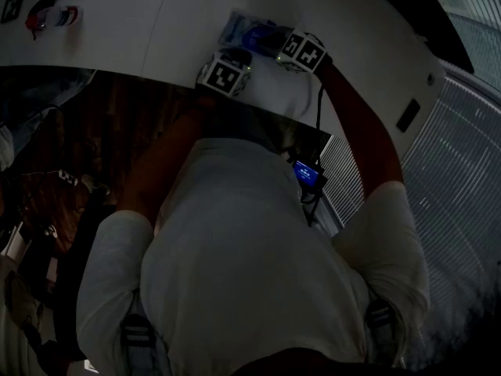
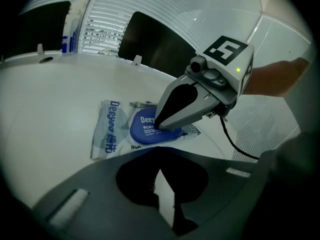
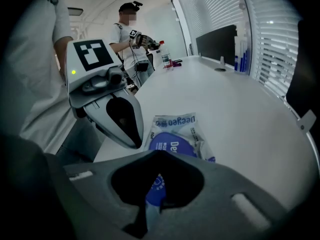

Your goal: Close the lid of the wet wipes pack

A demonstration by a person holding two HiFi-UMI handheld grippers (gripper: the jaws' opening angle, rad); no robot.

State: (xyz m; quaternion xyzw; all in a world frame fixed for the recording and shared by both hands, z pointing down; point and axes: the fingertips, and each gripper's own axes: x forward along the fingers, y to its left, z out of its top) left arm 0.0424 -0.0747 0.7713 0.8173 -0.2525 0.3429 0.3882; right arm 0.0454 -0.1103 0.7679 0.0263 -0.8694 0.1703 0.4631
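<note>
The wet wipes pack [image 2: 107, 128] lies flat on the white table [image 2: 55, 94], its blue oval lid [image 2: 142, 133] lying down on the pack. My right gripper [image 2: 160, 126] is shut, and its pointed tip rests on the lid's right part. From its own view the lid [image 3: 172, 146] shows just beyond and through the slit of its jaws [image 3: 157, 186]. My left gripper [image 3: 135, 143] hovers shut at the pack's near-left edge, holding nothing. The left gripper's own jaws [image 2: 159, 179] show only a thin sliver of table. In the head view both grippers' cubes flank the pack [image 1: 235, 28].
A black screen [image 2: 150, 39] and window blinds stand behind the table. A blue-white bottle [image 3: 241, 51] is near the window. Another person [image 3: 127, 39] works at the table's far end beside small bottles [image 3: 165, 60]. A red-capped bottle [image 1: 51, 16] lies far left.
</note>
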